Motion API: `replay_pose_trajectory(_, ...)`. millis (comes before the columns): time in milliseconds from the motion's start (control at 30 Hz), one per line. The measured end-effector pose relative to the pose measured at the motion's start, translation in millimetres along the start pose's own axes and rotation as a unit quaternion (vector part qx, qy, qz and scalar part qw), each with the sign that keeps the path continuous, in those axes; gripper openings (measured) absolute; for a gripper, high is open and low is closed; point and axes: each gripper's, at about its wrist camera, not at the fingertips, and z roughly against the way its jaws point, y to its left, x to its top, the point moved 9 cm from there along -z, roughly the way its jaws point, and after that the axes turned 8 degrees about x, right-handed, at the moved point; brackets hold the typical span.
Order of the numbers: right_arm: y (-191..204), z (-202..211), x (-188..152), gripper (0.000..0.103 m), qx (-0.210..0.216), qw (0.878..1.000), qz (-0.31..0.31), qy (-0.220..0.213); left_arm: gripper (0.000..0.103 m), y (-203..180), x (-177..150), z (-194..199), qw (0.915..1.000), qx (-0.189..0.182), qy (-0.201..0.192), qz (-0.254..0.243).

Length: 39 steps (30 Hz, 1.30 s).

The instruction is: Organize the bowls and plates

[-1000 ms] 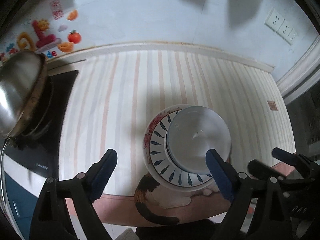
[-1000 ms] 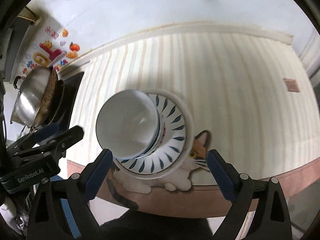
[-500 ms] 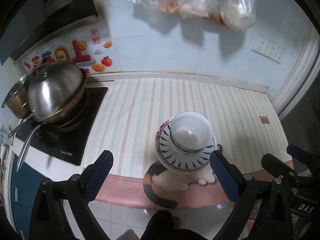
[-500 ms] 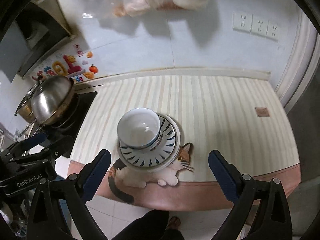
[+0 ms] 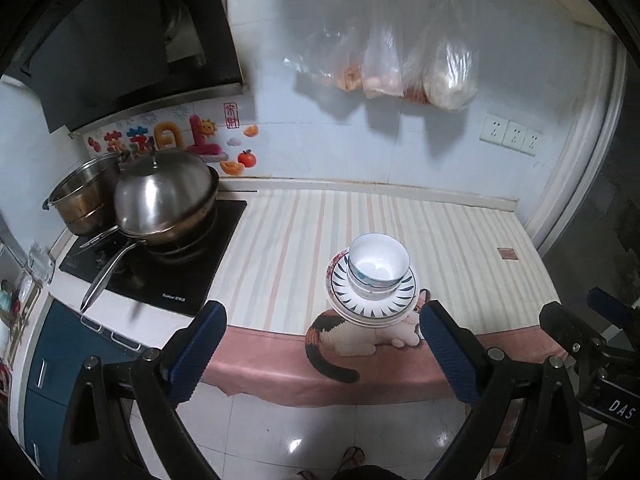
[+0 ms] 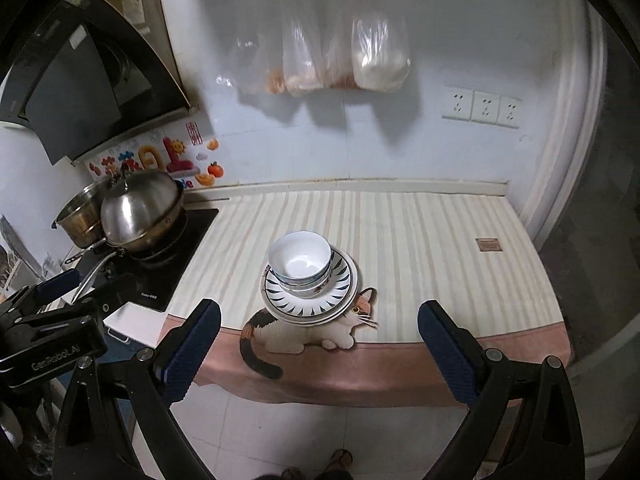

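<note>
White bowls (image 5: 378, 270) are nested on a stack of plates (image 5: 372, 306) with blue leaf marks, near the front edge of the striped counter. The same bowls (image 6: 301, 262) and plates (image 6: 310, 296) show in the right wrist view. My left gripper (image 5: 324, 354) is open and empty, held back off the counter over the floor. My right gripper (image 6: 320, 354) is also open and empty, equally far back. The right gripper's body (image 5: 600, 360) shows at the right of the left wrist view, the left gripper's body (image 6: 52, 336) at the left of the right wrist view.
A striped mat with a cat picture (image 6: 304, 332) covers the counter (image 6: 420, 240). A lidded wok (image 5: 164, 200) and a steel pot (image 5: 80, 196) stand on the black hob at the left. Plastic bags (image 5: 400, 52) hang on the wall. Tiled floor (image 5: 320, 432) lies below.
Both grippers have pulled back and up from the stack, which now looks small and far. Both stayed open and empty. The stack has not moved.
</note>
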Motion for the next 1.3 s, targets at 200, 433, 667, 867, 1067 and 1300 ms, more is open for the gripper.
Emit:
replay_pose_trajectory(200,22.5,44.5,-18.3,0.101,-0.014,1.0,-0.005,-0.027,0.099,20.3,-18.6,37.8,0.9998,0.002,-0.016,-0.01)
replay_pose_trajectory(433,44.3,84.8,-40.4,0.102,-0.023,0.999,-0.008,-0.046,0.099,42.1,-34.9,63.6,0.9996,0.005,-0.029,0.0)
replay_pose_trajectory(667,51.4,96.7,-53.1,0.102,-0.038,0.998,-0.005,-0.049,0.099,44.7,-44.5,67.4,0.9995,0.006,-0.029,0.001)
replay_pose_trajectory(867,50.4,101.8,-56.8,0.102,-0.047,0.997,-0.004,-0.054,0.099,42.2,-46.9,70.4,0.9995,0.005,-0.033,-0.001)
replay_pose_trajectory(1067,43.6,102.0,-52.8,0.102,-0.052,0.997,-0.007,-0.055,0.099,37.8,-46.0,75.4,0.9993,0.002,-0.037,-0.003)
replay_pose_trajectory(1300,39.0,101.3,-53.5,0.102,-0.057,0.997,-0.008,-0.054,0.099,30.9,-44.7,76.3,0.9992,0.0,-0.038,-0.009)
